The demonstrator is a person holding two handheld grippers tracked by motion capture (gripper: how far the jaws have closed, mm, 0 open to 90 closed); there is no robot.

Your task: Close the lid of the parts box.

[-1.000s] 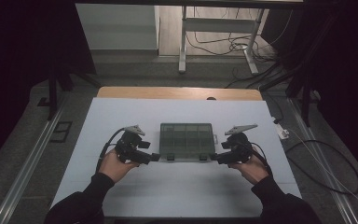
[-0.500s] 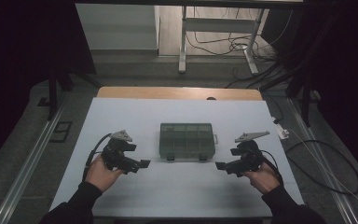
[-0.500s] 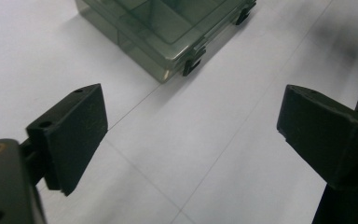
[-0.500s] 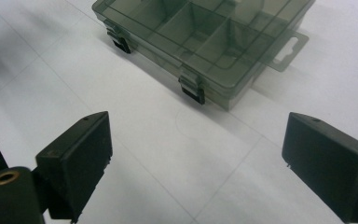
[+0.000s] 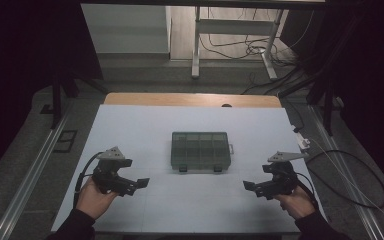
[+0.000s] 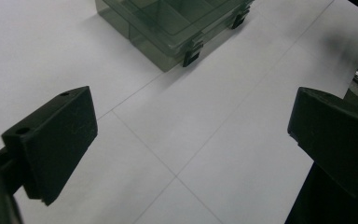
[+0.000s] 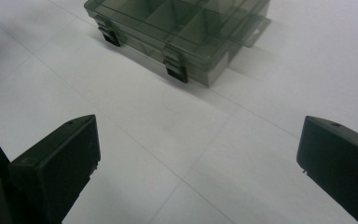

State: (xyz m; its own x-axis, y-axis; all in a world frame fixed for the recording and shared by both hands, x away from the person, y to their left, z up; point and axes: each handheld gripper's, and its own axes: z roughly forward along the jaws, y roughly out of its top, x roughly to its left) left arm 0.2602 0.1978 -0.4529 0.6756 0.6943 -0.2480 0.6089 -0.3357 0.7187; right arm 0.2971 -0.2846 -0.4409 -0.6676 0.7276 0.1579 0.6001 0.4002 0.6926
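Note:
A smoky clear compartment box (image 5: 201,150) lies shut at the middle of the white table, its two black latches facing the person. The left gripper (image 5: 140,184) is held near the front left, well apart from the box (image 6: 168,28), and its jaws have just been opening; they stand wide with only bare table between them. The right gripper (image 5: 248,187) is held near the front right, also away from the box (image 7: 182,32). Its jaws have just been opening too and hold nothing.
The white table top (image 5: 190,125) has a wooden strip along its far edge. A small white item (image 5: 302,143) with a cable lies at the right edge. Metal rails run along both sides on the floor, with cables beyond the table.
Both grippers have drawn back from the box's front corners, outward and toward the person. Their jaws have spread wider. The box stays in place.

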